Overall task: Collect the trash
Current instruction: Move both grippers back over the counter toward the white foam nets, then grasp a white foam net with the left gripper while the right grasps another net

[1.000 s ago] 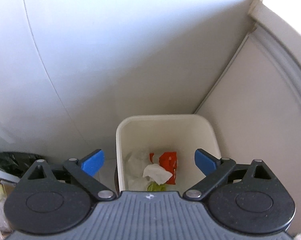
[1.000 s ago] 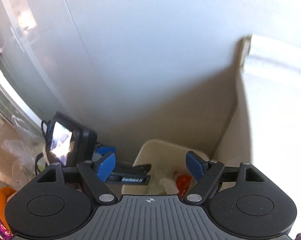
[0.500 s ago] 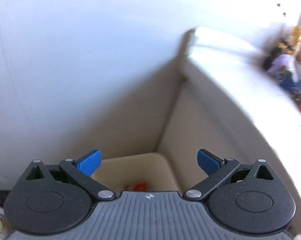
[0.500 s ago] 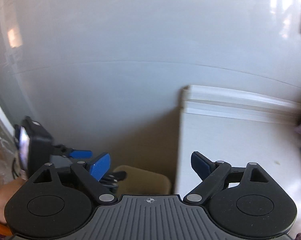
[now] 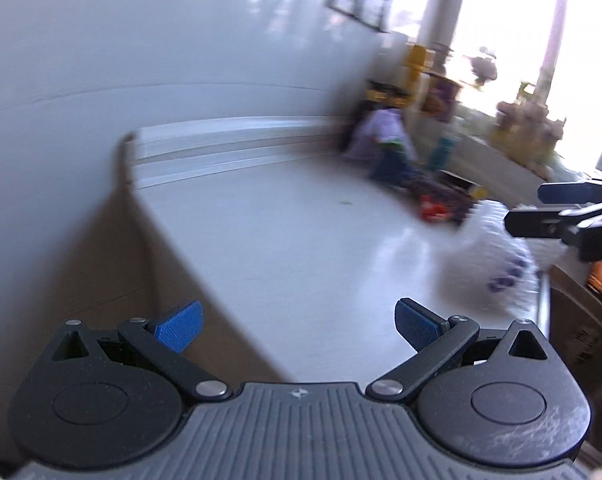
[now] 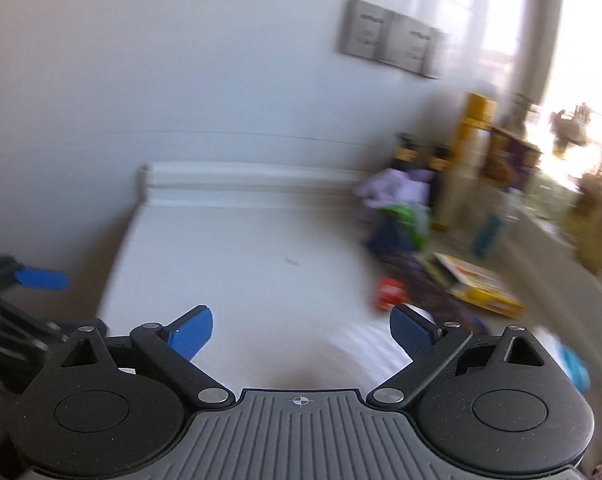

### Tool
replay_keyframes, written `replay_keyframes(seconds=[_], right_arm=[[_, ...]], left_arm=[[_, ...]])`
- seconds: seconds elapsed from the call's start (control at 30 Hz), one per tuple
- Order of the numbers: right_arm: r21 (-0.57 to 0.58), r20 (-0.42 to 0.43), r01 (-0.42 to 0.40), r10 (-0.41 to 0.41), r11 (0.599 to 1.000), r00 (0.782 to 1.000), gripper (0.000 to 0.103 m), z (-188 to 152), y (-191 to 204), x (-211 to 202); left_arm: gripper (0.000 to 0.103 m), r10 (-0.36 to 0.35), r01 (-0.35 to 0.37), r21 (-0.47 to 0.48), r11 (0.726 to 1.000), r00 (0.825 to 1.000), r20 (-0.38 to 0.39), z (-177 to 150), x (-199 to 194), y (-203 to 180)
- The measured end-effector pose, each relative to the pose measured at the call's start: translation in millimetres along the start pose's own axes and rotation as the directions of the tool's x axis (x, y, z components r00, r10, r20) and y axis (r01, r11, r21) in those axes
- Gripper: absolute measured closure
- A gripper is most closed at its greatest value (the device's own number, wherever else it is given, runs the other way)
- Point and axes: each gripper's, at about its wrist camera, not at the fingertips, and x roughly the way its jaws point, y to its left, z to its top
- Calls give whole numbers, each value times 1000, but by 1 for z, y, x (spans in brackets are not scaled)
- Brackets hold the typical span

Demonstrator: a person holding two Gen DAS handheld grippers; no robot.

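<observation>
Two grippers: both are showing in the blurred wrist views, each pointing down at a white counter.
Left gripper: its blue pads are standing wide apart with nothing between them; it is hanging over the counter's near left edge, beside the drop down the beige side panel.
Right gripper: its jaws have just been opening and are standing wide, gripping nothing; only bare counter and a blurred white patch are lying beneath the gap.
Each in the other's view: the right gripper is jutting in at the right edge of the left view, above a clear plastic bag; the left one is poking in at the left edge of the right view.
Trash: a small red item is lying on the counter just beyond the right gripper's right pad, touching neither gripper; what it is cannot be told through the blur.
Other clutter: a yellow box is lying flat just right of the red item, and lilac, green and dark cloth-like things are sitting behind them against the wall.
Back right: a tall yellow-topped container is standing near the wall corner.
Wall: two grey plaques are hanging above the counter.
</observation>
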Motion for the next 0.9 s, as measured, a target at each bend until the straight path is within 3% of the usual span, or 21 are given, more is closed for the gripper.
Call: replay_keyframes(seconds=[0.27, 0.57, 0.8, 0.9], right_arm=[[-61, -7, 98, -98, 993, 995, 6, -46, -66, -16], [-78, -67, 197, -202, 977, 977, 6, -70, -115, 5], [-135, -108, 252, -267, 958, 958, 7, -78, -130, 33], [-175, -114, 278, -300, 944, 947, 8, -77, -132, 42]], left_arm=[[1, -121, 122, 99, 988, 993, -10, 11, 22, -57], [1, -242, 248, 152, 957, 969, -57, 17, 48, -113], [5, -239, 244, 108, 964, 969, -55, 22, 71, -128], [15, -232, 236, 92, 967, 971, -57, 21, 77, -130]])
